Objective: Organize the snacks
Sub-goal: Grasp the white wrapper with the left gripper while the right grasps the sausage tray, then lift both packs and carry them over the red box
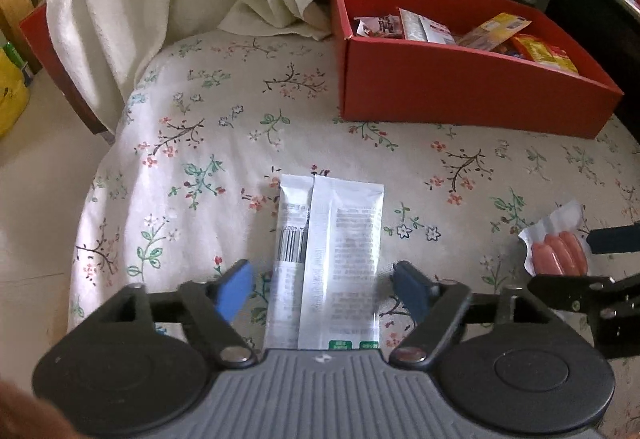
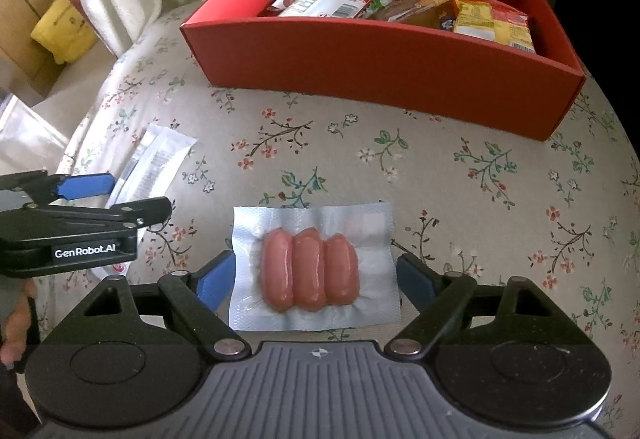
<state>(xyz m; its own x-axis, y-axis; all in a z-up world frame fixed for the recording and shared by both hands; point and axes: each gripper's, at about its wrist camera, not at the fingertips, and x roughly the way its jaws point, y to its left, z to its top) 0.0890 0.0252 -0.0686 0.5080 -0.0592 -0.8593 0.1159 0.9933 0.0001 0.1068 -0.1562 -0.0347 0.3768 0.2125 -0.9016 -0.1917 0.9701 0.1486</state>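
White packet, sausage pack, flat

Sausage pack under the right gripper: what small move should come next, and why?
Probably close the right gripper on the sausage pack. Its fingers stand open on either side of the pack, which lies flat on the floral cloth, and the red box of snacks sits just beyond.

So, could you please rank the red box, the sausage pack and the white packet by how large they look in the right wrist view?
1. Red box, clearly largest.
2. Sausage pack, though it lies nearest the camera, which inflates it.
3. White packet, partly hidden behind the left gripper, so its rank against the pack is unsure.
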